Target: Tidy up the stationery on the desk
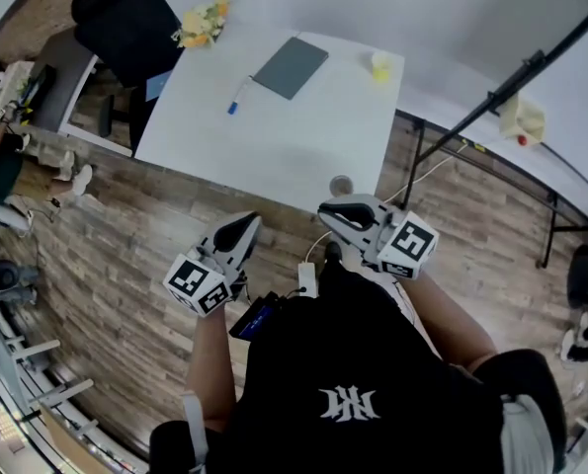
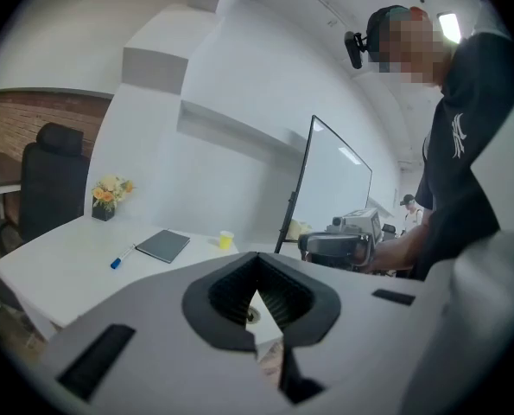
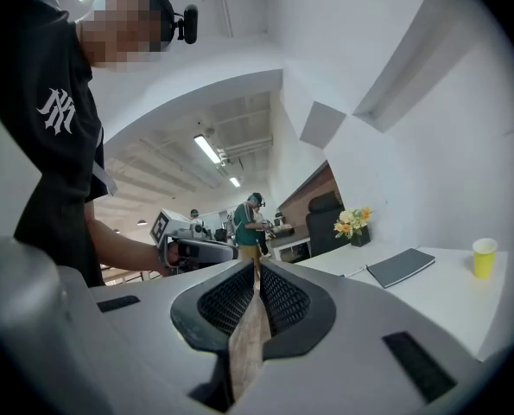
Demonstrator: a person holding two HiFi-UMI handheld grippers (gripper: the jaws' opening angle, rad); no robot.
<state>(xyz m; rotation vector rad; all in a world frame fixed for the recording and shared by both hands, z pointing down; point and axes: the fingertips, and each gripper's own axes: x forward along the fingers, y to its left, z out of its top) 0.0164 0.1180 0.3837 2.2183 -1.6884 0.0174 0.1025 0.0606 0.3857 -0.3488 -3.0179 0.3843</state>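
Observation:
A white desk (image 1: pixel 303 136) stands ahead of me. On it lie a dark grey notebook (image 1: pixel 291 66), a blue-capped marker (image 1: pixel 237 98), a small yellow cup (image 1: pixel 379 66) and a small grey round thing (image 1: pixel 341 185) at the front edge. The notebook (image 2: pixel 163 245) and marker (image 2: pixel 121 258) also show in the left gripper view. My left gripper (image 1: pixel 242 227) and right gripper (image 1: pixel 331 210) hang close to my body, short of the desk. Both are shut with nothing between the jaws. The right gripper view holds the notebook (image 3: pixel 401 266) and cup (image 3: pixel 483 258) far off at the right.
A pot of yellow flowers (image 1: pixel 203 23) sits at the desk's far left corner, beside a black office chair (image 1: pixel 126 23). A black-framed board stand (image 1: pixel 511 87) rises right of the desk. Wood floor lies between me and the desk. A person (image 3: pixel 250 223) stands at other desks behind.

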